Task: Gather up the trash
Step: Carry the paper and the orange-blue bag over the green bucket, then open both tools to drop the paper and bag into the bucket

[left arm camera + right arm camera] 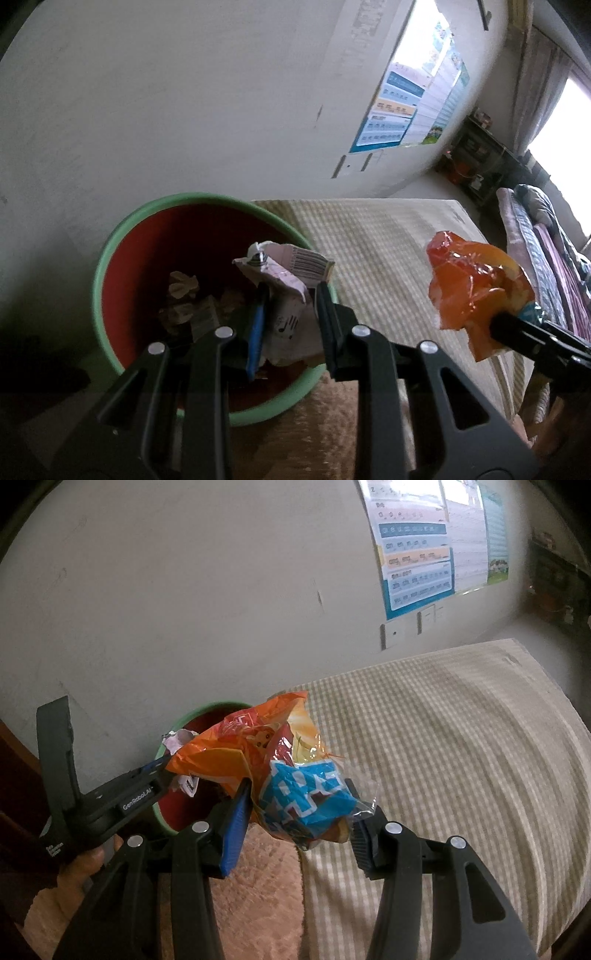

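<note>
A pale checked bedcover fills the right of both views, with a wall behind it carrying a colourful poster. A fuzzy tan blanket lies nearer, at the bed's edge. Beside the wall stands the green-rimmed bin, red inside, holding crumpled paper scraps. The right gripper is closed about halfway onto a crumpled orange and blue snack bag, held in the air above the bed, just beside the bin. The left gripper pinches a crumpled white wrapper with a barcode, its fingers narrowed around it, directly over the bin's opening.
</note>
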A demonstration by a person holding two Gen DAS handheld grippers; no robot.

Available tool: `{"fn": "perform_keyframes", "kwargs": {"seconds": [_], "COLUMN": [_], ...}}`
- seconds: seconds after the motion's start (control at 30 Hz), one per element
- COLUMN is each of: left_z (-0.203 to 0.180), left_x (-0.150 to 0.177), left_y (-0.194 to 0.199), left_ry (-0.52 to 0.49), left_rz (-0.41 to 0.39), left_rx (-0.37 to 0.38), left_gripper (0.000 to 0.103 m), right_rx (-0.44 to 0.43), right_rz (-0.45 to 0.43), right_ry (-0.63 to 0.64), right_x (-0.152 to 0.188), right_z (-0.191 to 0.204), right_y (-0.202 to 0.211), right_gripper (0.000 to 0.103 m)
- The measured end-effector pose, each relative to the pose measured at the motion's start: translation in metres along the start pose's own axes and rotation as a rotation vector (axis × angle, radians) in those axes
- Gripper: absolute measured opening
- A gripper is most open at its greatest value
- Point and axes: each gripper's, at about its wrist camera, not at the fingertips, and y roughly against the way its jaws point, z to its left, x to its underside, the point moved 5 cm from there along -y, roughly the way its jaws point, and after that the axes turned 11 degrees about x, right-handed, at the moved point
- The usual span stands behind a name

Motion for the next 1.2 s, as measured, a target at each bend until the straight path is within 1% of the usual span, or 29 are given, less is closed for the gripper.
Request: {"fn": "perform_keyframes", "kwargs": {"seconds": [0.23,0.4,0.93,1.2], "left_z": [0.02,0.03,0.039,0.044], "left_x": [0.001,0.002,0.002,0.001], "left_y": [0.004,0.006,0.001,-0.002], "left_ry": [0.039,0.055,0.08,0.083], "left_rz": [-0.006,-0.009,-0.002,-0.004], "left_rx": [-0.028,-0.036,-0.039,-0.052], "left_gripper": [0.025,0.025,0.025,0.025], "right_rx": [-0.018,-0.026,-0.021,-0.02], "right_rz": [0.028,0.04,0.064,0.066], "right_ry": [0.034,0.049,0.072,0.07], "right_x": [-0.005,-0.008,-0.008,-0.008], "right_z": [0.02,0.024,0.03,0.03], "right_y": [-0.015,-0.025,-0.036,-0.039], "right_gripper": [0.047,0.047,0.047,0.047]}}
